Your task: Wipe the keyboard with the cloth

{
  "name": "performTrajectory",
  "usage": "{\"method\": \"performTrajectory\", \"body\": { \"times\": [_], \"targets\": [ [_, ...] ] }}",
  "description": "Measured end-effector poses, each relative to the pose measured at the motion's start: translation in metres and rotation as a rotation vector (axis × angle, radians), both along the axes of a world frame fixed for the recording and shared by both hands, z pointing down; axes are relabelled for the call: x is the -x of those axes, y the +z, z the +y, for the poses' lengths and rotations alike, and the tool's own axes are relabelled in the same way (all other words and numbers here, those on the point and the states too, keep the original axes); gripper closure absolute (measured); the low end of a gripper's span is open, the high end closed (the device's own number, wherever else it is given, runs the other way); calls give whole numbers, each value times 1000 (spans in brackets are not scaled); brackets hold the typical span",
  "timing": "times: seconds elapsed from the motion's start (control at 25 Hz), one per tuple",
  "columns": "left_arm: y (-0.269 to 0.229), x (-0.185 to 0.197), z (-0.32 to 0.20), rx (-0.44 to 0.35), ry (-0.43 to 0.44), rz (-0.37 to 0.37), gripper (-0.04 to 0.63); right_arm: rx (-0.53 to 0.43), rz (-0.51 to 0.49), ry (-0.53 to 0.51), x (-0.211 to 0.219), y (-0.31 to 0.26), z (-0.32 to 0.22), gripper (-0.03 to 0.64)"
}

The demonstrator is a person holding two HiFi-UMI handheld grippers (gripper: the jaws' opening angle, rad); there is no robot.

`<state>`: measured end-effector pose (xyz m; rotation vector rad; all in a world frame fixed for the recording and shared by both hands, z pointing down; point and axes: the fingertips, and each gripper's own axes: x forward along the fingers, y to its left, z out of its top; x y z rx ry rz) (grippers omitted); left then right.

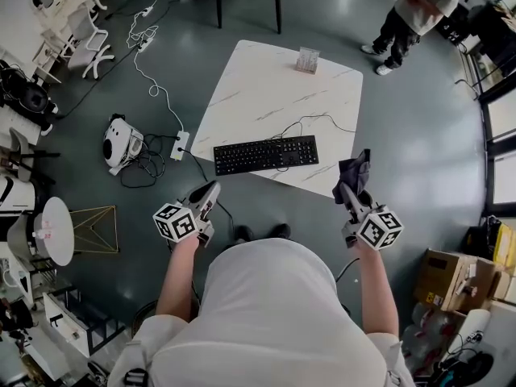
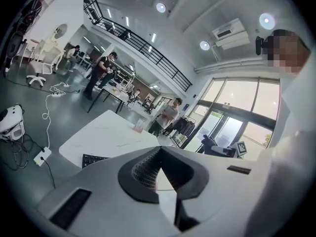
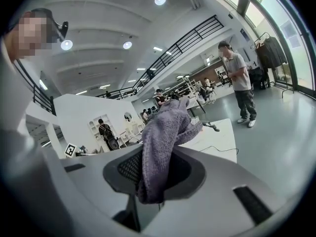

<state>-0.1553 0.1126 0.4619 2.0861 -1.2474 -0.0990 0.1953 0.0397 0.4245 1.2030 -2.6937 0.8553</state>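
Note:
A black keyboard [image 1: 266, 155] lies near the front edge of the white marble-look table [image 1: 266, 87], and its left end also shows in the left gripper view [image 2: 94, 159]. My right gripper [image 1: 344, 192] is raised in front of the table's right corner and is shut on a grey-purple cloth [image 1: 355, 170]. In the right gripper view the cloth [image 3: 165, 142] bunches up out of the jaws. My left gripper [image 1: 211, 190] is held level with it, left of the keyboard and off the table. Its jaws [image 2: 160, 157] are shut with nothing between them.
A small clear holder [image 1: 307, 59] stands at the table's far edge. The keyboard's cable [image 1: 310, 121] loops over the top. On the floor to the left lie a power strip [image 1: 180, 145] and a white device [image 1: 121, 142]. A person [image 1: 415, 10] stands at the back right, and cardboard boxes [image 1: 451, 276] sit on the right.

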Motion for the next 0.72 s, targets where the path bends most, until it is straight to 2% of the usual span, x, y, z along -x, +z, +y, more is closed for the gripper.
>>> {"method": "performTrajectory", "body": {
  "times": [0.72],
  "targets": [
    [1,9,-8,4,44,22,583,-12,2,15,16,-7,5,515]
  ]
}}
